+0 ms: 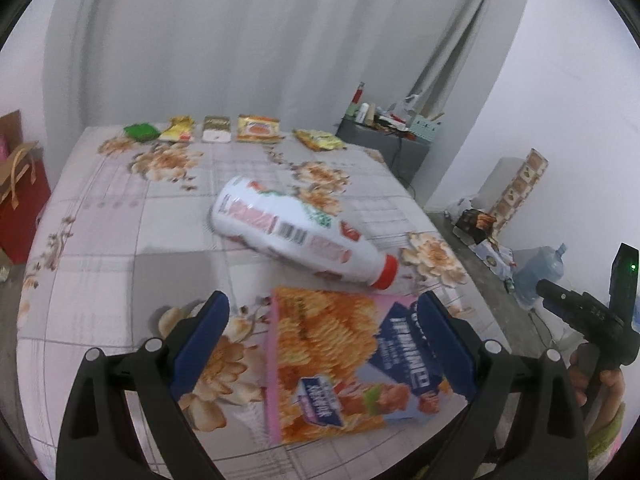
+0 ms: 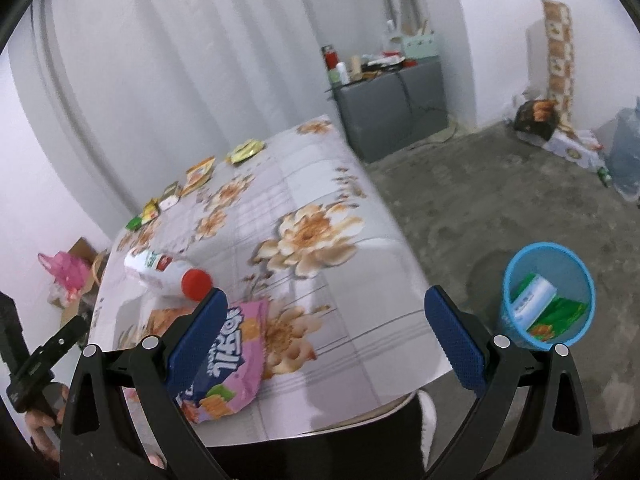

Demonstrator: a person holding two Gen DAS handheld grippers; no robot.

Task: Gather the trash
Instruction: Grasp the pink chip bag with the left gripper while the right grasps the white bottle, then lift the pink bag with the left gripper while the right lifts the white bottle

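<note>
A pink and orange snack box (image 1: 340,364) lies flat on the floral tablecloth (image 1: 120,240), under my open left gripper (image 1: 326,344), whose blue fingers straddle it. Just beyond lies a white bottle with a red cap (image 1: 296,236), tipped on its side. In the right wrist view the same box (image 2: 228,360) and bottle (image 2: 164,272) sit at the left, and my right gripper (image 2: 326,340) hangs open over the table's near right corner, holding nothing. A blue bin (image 2: 548,292) stands on the floor to the right with green and white wrappers inside.
Several snack packets (image 1: 256,130) line the table's far edge. A grey cabinet (image 2: 392,108) cluttered with bottles stands behind the table. Boxes and a water jug (image 1: 540,272) sit by the right wall. A red bag (image 1: 20,208) is at the left.
</note>
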